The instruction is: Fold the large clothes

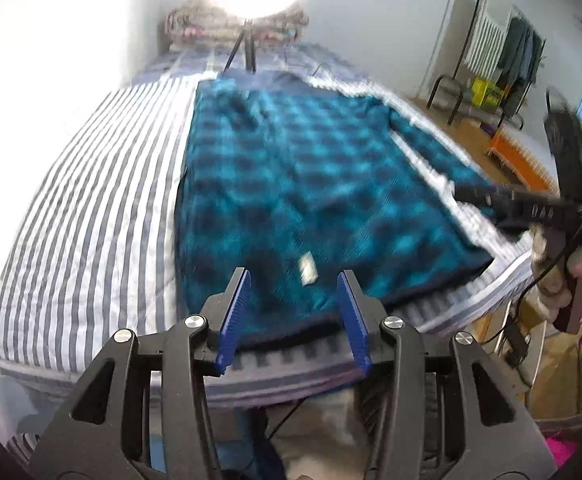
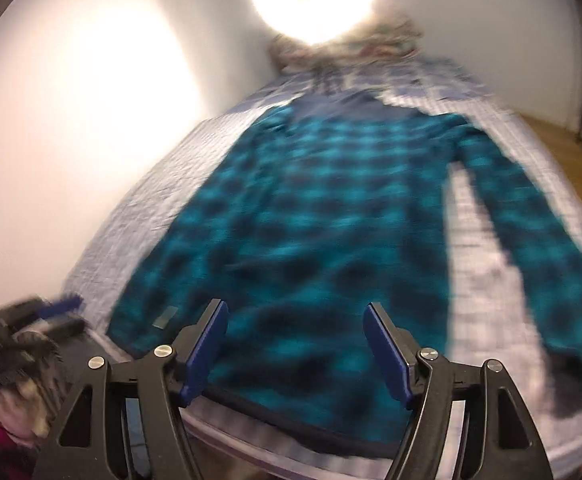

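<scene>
A teal-and-black checked shirt (image 1: 291, 184) is seen spread flat on the striped bed (image 1: 91, 208), hem nearest, while the left gripper (image 1: 294, 312) and right gripper (image 2: 295, 344) are held apart-jawed above it, grasping nothing.

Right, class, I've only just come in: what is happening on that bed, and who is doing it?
A person holds a two-finger gripper in each hand, facing a teal and black checked shirt spread flat on a striped bedsheet. One sleeve lies stretched out along the shirt's right side. The left gripper and the right gripper both hover by the near hem with jaws open, gripping nothing. No fold shows on that sleeve or the hem yet.
</scene>
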{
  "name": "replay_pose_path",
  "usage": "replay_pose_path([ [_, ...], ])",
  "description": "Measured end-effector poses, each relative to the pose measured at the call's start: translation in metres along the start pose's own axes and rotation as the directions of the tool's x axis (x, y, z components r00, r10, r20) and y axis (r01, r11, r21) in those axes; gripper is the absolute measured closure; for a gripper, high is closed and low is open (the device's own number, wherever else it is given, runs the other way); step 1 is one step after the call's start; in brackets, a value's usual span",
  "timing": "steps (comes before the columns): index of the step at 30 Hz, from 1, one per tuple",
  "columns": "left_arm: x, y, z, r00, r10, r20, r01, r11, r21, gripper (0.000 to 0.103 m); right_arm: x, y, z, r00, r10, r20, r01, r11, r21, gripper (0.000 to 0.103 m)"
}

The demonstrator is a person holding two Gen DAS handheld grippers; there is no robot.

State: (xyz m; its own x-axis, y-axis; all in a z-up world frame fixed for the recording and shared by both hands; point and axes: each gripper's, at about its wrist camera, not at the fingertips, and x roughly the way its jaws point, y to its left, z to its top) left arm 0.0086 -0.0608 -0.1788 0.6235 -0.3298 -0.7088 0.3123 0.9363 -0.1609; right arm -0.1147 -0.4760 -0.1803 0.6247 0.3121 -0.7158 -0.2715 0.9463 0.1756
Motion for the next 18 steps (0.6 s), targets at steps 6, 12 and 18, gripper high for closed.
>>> replay_pose_path([
  [6,-0.002,-0.011,0.018,0.999,-0.044,0.017,0.044,0.999,-0.013,0.057,-0.046,-0.087,-0.002,0.99,-0.141,-0.005,0.14,0.983,0.116,0.031],
  [12,-0.001,-0.025,0.021,0.998,-0.057,0.012,0.057,0.998,0.006,0.057,-0.077,-0.171,-0.009,0.975,-0.219,-0.029,0.22,0.952,0.215,0.031],
  [18,0.005,-0.037,0.025,0.997,-0.072,-0.008,0.072,0.997,0.027,0.057,-0.082,-0.244,-0.009,0.986,-0.161,-0.047,0.167,0.913,0.372,0.039],
])
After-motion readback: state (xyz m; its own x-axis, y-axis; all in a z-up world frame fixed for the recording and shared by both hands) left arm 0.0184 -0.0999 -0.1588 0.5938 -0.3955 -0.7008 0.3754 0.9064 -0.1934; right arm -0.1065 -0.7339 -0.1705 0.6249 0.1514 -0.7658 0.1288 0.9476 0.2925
